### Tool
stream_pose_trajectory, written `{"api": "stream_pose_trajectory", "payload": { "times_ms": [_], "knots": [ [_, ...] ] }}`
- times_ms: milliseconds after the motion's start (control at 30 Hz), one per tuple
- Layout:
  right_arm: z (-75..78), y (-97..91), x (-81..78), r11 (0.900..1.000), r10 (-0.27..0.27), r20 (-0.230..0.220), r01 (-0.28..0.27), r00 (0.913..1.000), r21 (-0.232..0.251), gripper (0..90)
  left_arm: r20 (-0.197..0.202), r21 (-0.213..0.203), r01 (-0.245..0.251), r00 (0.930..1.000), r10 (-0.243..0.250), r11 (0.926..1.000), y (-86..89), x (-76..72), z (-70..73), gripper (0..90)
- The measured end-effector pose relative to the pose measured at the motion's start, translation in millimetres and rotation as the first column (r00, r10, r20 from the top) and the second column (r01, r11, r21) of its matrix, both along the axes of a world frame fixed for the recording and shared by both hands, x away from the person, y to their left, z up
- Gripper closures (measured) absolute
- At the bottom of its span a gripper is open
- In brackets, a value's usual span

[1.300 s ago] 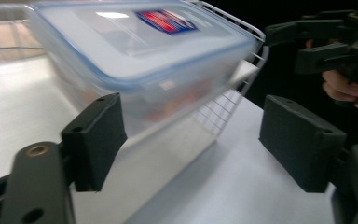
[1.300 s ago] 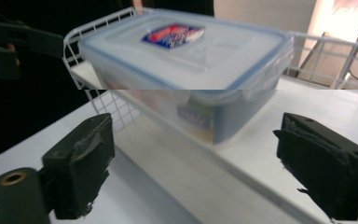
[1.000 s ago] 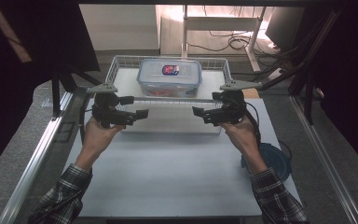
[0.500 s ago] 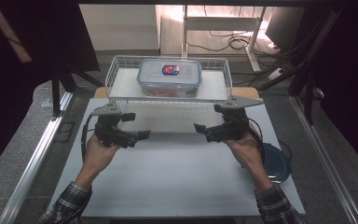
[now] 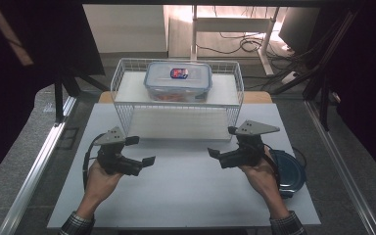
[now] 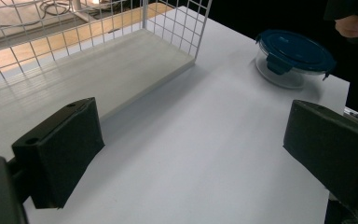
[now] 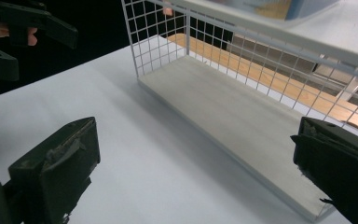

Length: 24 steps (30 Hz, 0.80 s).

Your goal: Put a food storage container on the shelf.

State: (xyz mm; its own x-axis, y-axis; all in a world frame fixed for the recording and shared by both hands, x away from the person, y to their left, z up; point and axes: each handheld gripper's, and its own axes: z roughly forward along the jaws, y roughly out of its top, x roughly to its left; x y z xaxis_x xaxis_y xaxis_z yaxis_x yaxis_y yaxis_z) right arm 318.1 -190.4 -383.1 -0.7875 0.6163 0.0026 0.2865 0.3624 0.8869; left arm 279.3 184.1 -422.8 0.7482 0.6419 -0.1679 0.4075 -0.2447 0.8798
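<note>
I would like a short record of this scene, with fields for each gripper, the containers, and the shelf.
left gripper: jaws open, just been opening, nothing between them, over the white table
right gripper: jaws open, empty, over the table
rectangular container: clear, lid with a red and blue label, on the upper level of the wire shelf
round container: dark blue lid, on the table by the right hand
lower level of the shelf: bare

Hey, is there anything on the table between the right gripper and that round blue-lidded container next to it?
Nothing visible. The round container sits right beside the right gripper, partly hidden behind the hand; the jaws stand open and empty.
</note>
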Motion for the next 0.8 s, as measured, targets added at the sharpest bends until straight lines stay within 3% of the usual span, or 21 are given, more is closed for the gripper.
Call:
{"api": "stream_pose_trajectory", "payload": {
  "times_ms": [300,600,800],
  "knots": [
    [-24.4,-6.7,-17.8,0.9993,-0.021,-0.012,0.021,0.9997,-0.031,0.0,-0.006,0.020,-0.002,1.0000,0.003,0.9998,-1.9,-16.9,-14.1,3.8],
    [-40.5,-10.8,-29.6,0.9989,-0.029,-0.052,0.031,0.9982,0.035,0.0,-0.008,0.044,-0.061,0.9981,0.062,0.9972,4.6,-33.5,-29.8,1.8],
    [-51.1,-8.9,-42.0,0.9992,-0.030,-0.049,0.032,0.9984,0.026,0.2,-0.020,0.033,-0.073,0.9971,0.074,0.9968,10.7,-44.9,-42.9,2.2]
  ]
}}
